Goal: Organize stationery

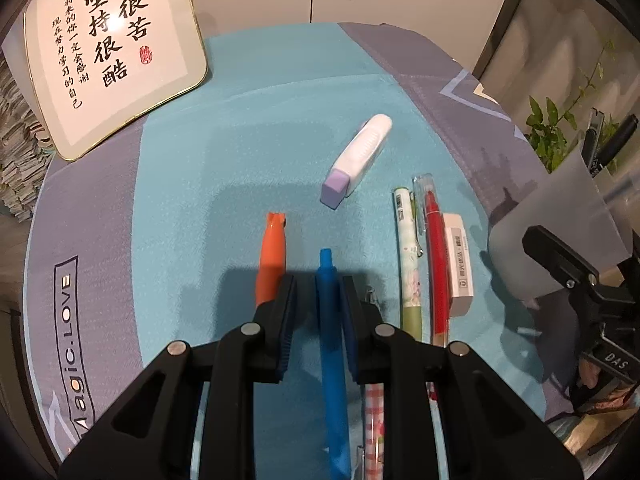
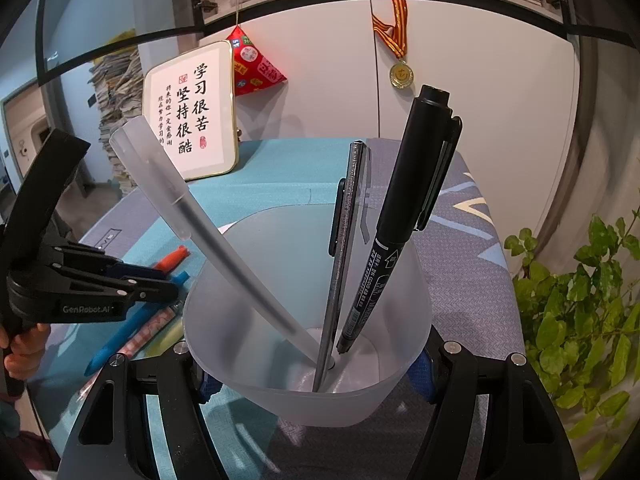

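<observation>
My left gripper (image 1: 318, 284) is open, its fingers straddling a blue pen (image 1: 332, 340) that lies on the mat; the right pad looks close to it. An orange marker (image 1: 272, 256) lies just left of it and a pink checked pen (image 1: 374, 420) just right. Further right lie a green pen (image 1: 410, 256), a red pen (image 1: 436, 256) and a white eraser (image 1: 460, 264). A purple-tipped white eraser (image 1: 356, 160) lies ahead. My right gripper (image 2: 316, 384) is shut on a frosted plastic pen cup (image 2: 304, 360) holding a black marker (image 2: 404, 216), a grey pen (image 2: 344, 260) and a frosted pen (image 2: 192, 216).
A framed calligraphy sign (image 1: 108, 52) leans at the far left of the table. A potted green plant (image 2: 580, 312) stands off the right side. White cabinet doors (image 2: 460, 120) close the back. The teal and grey mat (image 1: 260, 120) covers the table.
</observation>
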The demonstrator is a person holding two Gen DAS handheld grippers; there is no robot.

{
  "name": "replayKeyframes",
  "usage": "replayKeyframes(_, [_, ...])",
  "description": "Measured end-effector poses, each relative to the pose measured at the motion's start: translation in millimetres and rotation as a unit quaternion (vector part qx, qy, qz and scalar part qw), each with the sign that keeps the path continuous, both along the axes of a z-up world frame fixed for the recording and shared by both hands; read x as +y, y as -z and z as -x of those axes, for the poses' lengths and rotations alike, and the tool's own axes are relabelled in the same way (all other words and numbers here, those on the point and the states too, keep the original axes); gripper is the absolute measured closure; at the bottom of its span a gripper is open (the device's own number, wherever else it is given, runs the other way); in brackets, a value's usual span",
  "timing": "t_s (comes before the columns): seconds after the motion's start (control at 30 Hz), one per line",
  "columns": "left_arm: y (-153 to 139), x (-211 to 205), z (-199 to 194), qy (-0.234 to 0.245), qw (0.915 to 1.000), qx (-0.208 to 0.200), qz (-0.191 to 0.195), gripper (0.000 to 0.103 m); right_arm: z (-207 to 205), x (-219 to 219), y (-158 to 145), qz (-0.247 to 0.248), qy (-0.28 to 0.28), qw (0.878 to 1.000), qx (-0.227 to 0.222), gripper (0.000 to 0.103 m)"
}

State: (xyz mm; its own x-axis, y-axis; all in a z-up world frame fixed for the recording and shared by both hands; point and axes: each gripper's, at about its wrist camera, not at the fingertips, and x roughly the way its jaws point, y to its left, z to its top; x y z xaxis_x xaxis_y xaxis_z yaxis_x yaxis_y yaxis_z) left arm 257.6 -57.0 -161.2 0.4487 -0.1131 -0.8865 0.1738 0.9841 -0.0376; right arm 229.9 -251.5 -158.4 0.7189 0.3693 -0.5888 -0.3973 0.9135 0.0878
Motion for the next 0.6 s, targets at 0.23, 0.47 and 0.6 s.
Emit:
replayKeyframes(0.23, [1.2,-9.3,-1.8,0.009,0.9998,-0.008,-0.018,0.092,-0.9,-1.8,0.3,-0.002,0.0,1.0,0.004,0.031])
replayKeyframes(0.47, [-25.9,-6.1,12.2,0.008,0.9987,-0.049,-0.01,0.092,-1.0,-2.0,0.5,-0.003,0.0,1.0,0.004,0.031])
replayKeyframes(0.6, [-62.5,-4.4,25.0,0.01,0.9958,-0.088,0.026,0.092,-1.2,-1.7,0.3,-0.003,0.0,1.0,0.004,0.031])
